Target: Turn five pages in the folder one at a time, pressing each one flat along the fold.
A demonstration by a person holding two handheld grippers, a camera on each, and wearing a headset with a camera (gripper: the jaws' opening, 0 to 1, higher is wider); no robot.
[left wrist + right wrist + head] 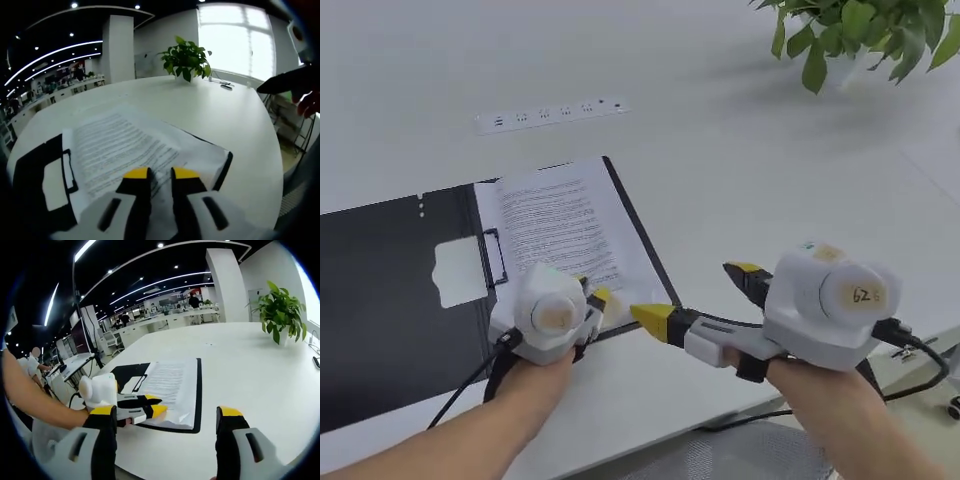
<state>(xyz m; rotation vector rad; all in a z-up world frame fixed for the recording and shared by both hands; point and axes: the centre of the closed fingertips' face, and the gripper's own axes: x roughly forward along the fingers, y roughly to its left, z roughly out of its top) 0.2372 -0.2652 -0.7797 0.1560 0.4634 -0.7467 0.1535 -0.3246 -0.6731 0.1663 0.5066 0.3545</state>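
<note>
White table (770,180) (1 potted plant (860,30) on it), bright window (235,40) behind.

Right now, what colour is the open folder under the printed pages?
Black; the folder shows best in the head view.

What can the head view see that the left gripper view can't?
Head view: the power strip lying on the table, and a black cable trailing toward the near edge. Left gripper view: a bright window, a white pillar and ceiling lights across a big office. Both: the black folder, its printed page, the leafy plant, the white table, and the left claw with yellow tips over the page's near edge.
</note>
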